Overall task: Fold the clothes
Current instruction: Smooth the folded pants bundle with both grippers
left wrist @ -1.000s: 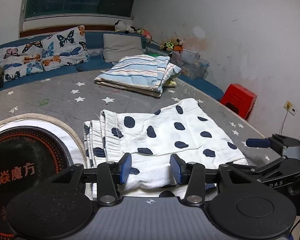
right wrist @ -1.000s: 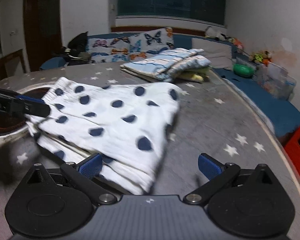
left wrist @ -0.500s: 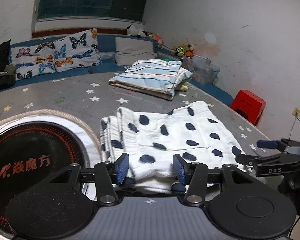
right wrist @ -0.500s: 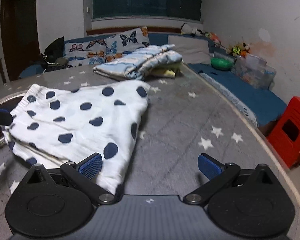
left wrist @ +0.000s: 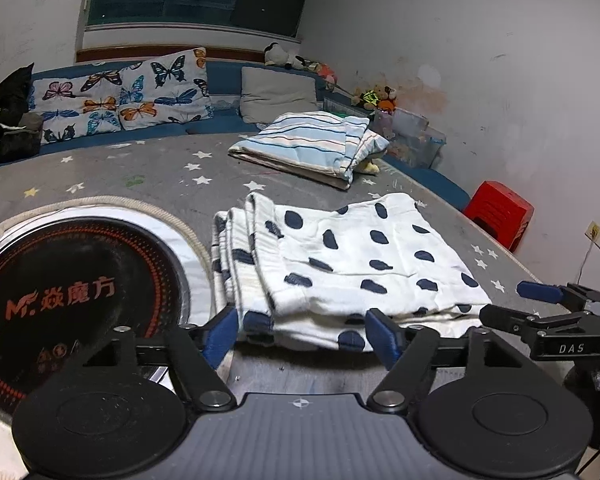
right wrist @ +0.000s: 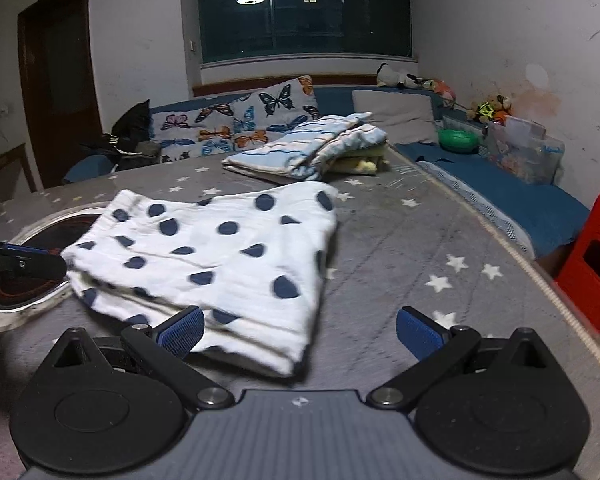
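Both grippers hang just short of the spotted garment, the left gripper with its fingers spread and holding nothing, the right gripper spread wider, also bare. That garment lies folded in layers on the grey star-printed cover, its near edge just ahead of the fingers, so the fold looks finished or nearly so; perhaps a last tidy or a move to the striped pile remains. Beside it sits a round black hob; butterfly cushions and a red stool edge the room.
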A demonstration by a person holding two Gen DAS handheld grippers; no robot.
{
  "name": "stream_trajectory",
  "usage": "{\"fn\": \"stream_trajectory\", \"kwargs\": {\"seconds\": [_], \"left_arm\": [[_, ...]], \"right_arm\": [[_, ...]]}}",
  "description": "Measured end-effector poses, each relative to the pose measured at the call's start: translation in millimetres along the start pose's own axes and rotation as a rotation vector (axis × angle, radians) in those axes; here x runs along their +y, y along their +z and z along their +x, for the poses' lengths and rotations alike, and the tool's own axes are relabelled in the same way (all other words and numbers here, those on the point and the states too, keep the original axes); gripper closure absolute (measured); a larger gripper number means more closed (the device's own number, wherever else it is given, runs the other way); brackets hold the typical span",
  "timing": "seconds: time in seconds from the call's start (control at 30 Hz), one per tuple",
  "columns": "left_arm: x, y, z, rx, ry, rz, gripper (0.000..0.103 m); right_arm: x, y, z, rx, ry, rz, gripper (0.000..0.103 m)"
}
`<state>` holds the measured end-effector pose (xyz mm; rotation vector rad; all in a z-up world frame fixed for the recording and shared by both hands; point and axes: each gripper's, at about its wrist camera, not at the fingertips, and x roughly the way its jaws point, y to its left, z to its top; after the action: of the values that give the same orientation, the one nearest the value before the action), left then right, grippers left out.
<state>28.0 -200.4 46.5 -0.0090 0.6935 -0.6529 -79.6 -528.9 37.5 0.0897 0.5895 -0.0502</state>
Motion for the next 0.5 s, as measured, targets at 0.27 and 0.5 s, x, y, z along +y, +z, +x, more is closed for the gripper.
{"fn": "stream_trajectory", "kwargs": {"seconds": [0.27, 0.5], "left_arm": [[4, -13, -14, -0.001, 0.017, -0.002, 0.003], [6, -24, -24, 0.003, 0.025, -0.003, 0.0]], "right_arm": [[26, -12, -3, 0.012, 0.042, 0.015, 0.0], [44, -20, -8, 0.018, 0.047, 0.007, 0.0]]}}
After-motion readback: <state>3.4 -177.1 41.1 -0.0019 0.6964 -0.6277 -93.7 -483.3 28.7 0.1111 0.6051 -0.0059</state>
